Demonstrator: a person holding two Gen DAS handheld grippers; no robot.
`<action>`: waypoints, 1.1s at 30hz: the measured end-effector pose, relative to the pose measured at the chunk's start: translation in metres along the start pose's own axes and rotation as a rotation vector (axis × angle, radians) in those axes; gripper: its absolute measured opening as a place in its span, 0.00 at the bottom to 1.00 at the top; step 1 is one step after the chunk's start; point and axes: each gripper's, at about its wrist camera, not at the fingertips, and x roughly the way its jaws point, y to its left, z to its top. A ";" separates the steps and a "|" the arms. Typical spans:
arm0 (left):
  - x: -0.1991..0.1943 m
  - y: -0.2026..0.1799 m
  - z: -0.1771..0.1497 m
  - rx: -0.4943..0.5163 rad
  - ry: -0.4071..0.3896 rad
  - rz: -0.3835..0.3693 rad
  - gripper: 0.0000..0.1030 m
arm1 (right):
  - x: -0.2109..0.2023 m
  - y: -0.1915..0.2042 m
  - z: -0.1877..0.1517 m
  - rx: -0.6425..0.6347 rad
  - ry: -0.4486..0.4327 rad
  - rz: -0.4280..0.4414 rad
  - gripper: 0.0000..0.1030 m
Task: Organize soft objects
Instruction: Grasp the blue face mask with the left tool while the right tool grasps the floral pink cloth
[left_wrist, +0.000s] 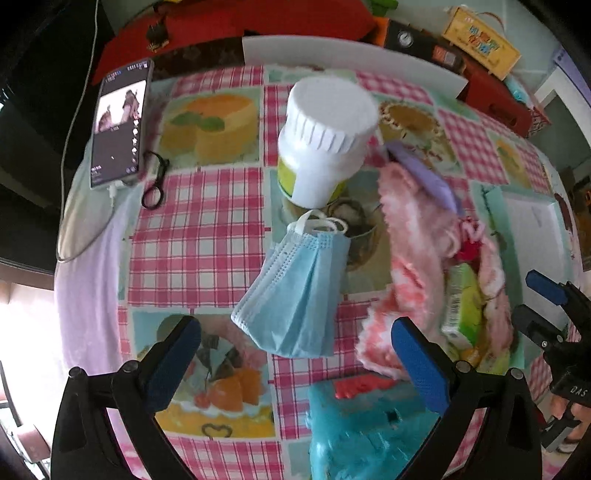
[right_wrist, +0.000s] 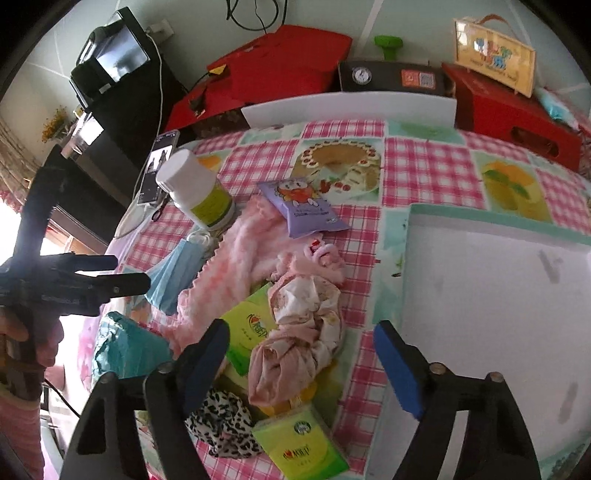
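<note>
My left gripper (left_wrist: 295, 354) points steeply down, open, over a folded blue face mask (left_wrist: 295, 295) that lies flat on the checked tablecloth; its pads do not touch the mask. A pink knitted scarf (left_wrist: 413, 240) stretches to the right of the mask. My right gripper (right_wrist: 303, 365) is open above a crumpled pink-and-white cloth (right_wrist: 303, 325) that lies across a green tissue pack (right_wrist: 247, 332). The pads stand clear of the cloth on either side. A leopard-print scrunchie (right_wrist: 221, 421) sits below the left finger.
A white bottle (left_wrist: 325, 140) stands behind the mask. A purple tissue pack (right_wrist: 303, 206) rests on the scarf, and a second green pack (right_wrist: 303, 446) lies at the near edge. A teal packet (left_wrist: 362, 424), a white tray (right_wrist: 498, 314) and a phone (left_wrist: 118, 125) are also on the table.
</note>
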 end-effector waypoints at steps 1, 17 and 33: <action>0.004 0.001 0.001 0.001 0.006 0.003 0.98 | 0.004 0.001 0.000 -0.001 0.008 0.001 0.78; 0.043 0.024 0.000 -0.023 0.052 -0.043 0.62 | 0.027 -0.010 -0.009 0.041 0.015 0.039 0.60; 0.031 0.012 -0.001 -0.062 -0.023 -0.046 0.27 | 0.030 -0.015 -0.013 0.045 0.004 0.081 0.36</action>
